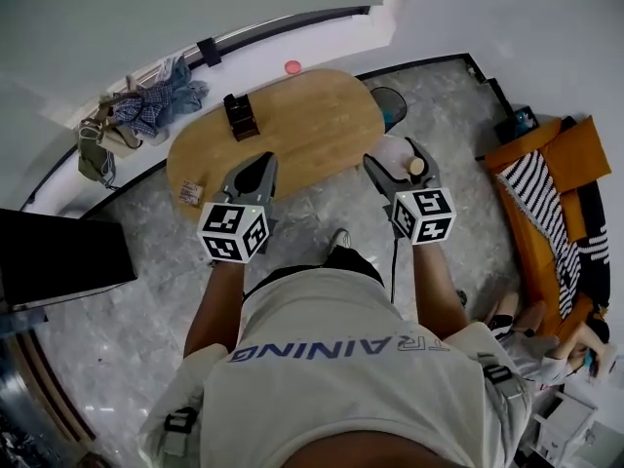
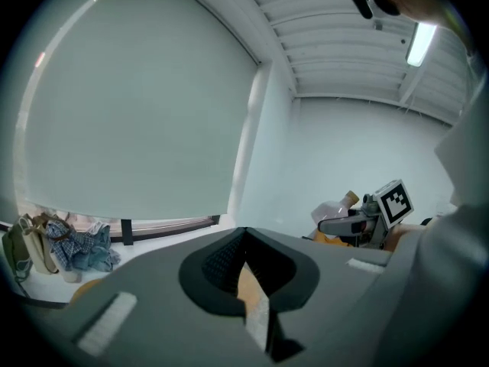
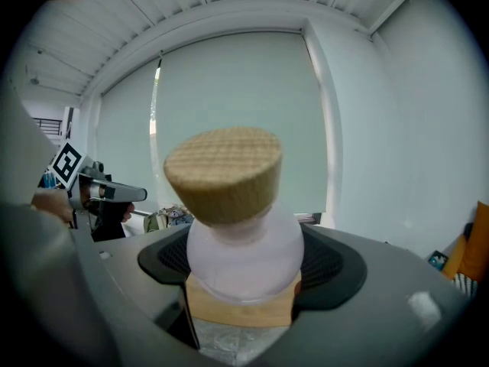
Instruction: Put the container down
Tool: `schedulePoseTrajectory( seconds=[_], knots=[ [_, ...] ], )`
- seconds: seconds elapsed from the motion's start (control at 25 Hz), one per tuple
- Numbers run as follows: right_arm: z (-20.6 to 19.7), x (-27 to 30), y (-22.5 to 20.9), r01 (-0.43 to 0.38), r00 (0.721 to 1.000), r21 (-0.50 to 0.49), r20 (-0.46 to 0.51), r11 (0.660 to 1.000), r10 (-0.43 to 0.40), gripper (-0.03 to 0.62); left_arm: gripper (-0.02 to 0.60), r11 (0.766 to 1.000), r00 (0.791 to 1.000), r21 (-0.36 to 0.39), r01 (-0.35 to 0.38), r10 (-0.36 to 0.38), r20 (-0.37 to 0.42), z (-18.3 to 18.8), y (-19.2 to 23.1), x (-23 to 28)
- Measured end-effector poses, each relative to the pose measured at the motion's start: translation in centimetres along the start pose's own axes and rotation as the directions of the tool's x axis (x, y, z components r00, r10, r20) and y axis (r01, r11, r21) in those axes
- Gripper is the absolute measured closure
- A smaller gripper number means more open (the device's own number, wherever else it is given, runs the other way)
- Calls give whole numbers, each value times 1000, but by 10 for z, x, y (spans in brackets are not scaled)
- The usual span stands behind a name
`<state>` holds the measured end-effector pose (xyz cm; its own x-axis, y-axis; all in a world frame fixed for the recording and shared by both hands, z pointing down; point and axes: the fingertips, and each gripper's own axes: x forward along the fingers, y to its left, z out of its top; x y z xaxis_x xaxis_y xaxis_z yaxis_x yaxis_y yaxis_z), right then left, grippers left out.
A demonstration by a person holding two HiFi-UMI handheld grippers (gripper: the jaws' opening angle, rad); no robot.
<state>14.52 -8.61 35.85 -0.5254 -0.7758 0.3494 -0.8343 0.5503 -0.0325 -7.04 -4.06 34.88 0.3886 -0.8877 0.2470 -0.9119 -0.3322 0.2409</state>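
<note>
Right gripper (image 1: 393,158) clasping container (image 3: 233,205), beside table (image 1: 302,115) edge

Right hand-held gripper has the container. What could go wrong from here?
1. In the head view the container in the right hand-held gripper appears to sit past the right end of the table, over the floor. Releasing it here would likely drop it.
2. The jaws clamp a smooth, rounded body, so it could slip or tip on set-down.
3. The wooden stopper leans slightly, and a hard set-down might loosen it.
</note>
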Motion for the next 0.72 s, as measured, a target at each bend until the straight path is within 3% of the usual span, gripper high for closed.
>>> schedulePoseTrajectory(
  seconds=[0.16,0.36,0.72],
  knots=[
    [5,26,-50,-37,999,-20,-19,999,36,184,581,999,1000,-45,-19,20,6,9,-12,45],
    [0,62,-90,-96,994,-19,-60,995,94,185,581,989,995,-105,-101,98,-27,-1,-8,81],
    [-12,131,-104,-87,989,1,-118,996,86,184,581,984,991,-142,-113,101,-83,-7,39,128]
  ],
)
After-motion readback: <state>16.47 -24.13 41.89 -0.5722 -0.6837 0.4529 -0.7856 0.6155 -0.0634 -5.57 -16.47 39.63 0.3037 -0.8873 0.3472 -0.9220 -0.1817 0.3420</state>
